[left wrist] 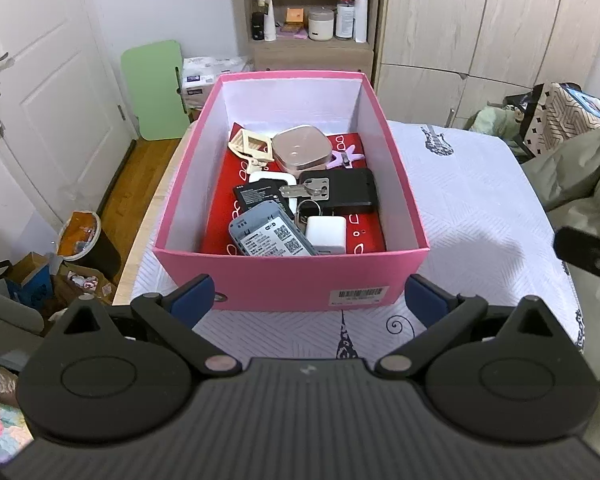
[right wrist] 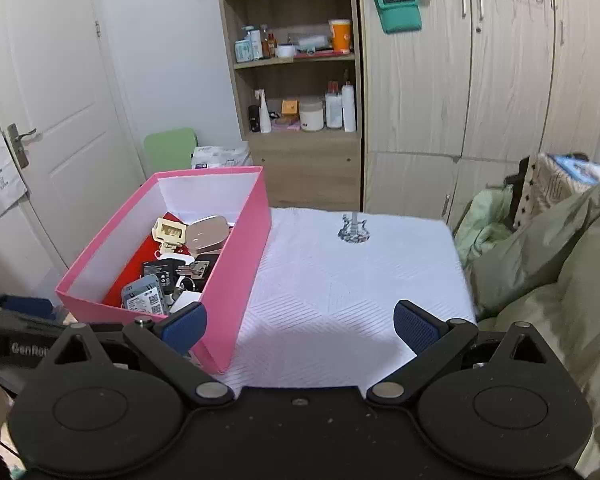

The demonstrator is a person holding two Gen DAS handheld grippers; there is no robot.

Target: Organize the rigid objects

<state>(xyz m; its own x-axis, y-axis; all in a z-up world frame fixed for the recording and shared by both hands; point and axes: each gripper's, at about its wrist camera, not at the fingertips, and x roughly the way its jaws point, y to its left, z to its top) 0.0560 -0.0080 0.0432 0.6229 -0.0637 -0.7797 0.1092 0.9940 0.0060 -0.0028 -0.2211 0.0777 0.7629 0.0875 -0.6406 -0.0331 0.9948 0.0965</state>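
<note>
blue pads of the left hand-held gripper (left wrist: pixel 306 300) stood spread wide with nothing between them, just short of the near wall of the pink box (left wrist: pixel 284 276). the right hand-held gripper (right wrist: pixel 300 324) was likewise released and empty — its left pad (right wrist: pixel 184 326) overlapped the box's near corner in its own view, and whether it touched the cardboard i cannot tell.

the box sat on the white quilted bed (left wrist: pixel 472 208), close to its left edge. inside it, on a red liner (left wrist: pixel 216 200), lay a jumble of rigid things: a grey phone (left wrist: pixel 270 236) with qr stickers nearest the front wall, a white charger cube (left wrist: pixel 326 234) just beside it, a black battery (left wrist: pixel 260 196), a key on a ring (left wrist: pixel 300 191) resting against a black case (left wrist: pixel 348 191), a pink rounded case (left wrist: pixel 302 148) toward the back, a cream plastic frame (left wrist: pixel 250 145) to its left, and a lilac clip (left wrist: pixel 346 157) to its right.

an olive blanket (right wrist: pixel 548 264) was heaped along the bed's right side — beyond the bed stood a wooden shelf unit (right wrist: pixel 296 152).
</note>
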